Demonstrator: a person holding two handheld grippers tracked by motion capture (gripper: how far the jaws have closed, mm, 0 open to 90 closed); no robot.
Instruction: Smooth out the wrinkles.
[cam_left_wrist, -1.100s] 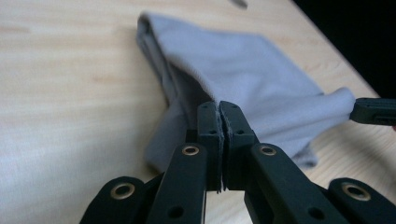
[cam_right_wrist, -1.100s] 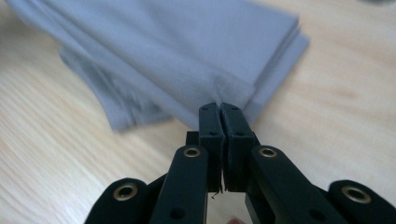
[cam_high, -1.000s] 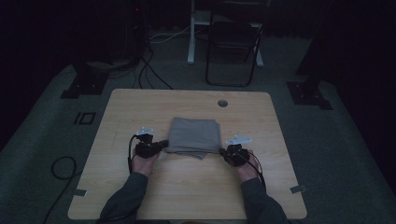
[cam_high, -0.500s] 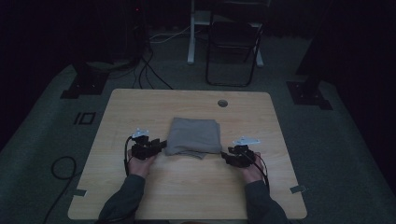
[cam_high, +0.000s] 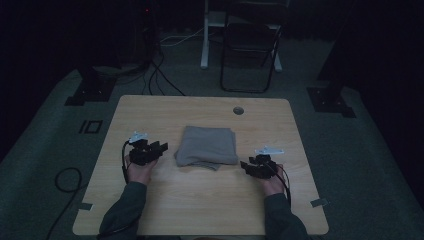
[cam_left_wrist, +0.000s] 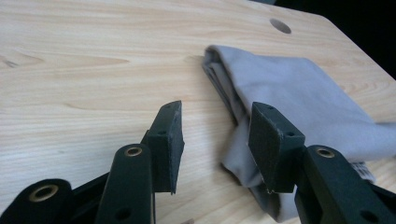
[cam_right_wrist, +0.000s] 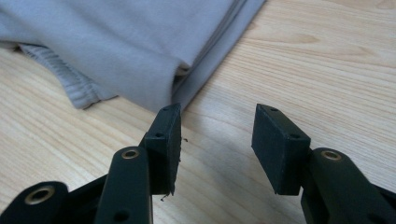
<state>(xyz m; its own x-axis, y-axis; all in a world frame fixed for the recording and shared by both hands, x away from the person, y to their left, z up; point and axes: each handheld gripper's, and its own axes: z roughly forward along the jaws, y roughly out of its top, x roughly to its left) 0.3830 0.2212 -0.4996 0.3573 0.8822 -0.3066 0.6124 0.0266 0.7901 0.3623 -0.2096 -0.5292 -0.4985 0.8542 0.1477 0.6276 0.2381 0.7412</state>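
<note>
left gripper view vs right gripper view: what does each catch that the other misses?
Left gripper view alone: the round hole near the table's far edge, and a white label at the garment's near corner beside the left hand-held gripper.

Right gripper view alone: a ribbed hem poking out from under the fold, and the stacked layer edges along one side, ahead of the right hand-held gripper.

Both: the folded grey garment lying on the wooden table, and open jaws with nothing between the pads, clear of the cloth.

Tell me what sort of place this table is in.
Probably a dim recording studio or lab: stand bases flank the wooden table, cables trail over grey carpet, and a folding chair stands behind.
</note>
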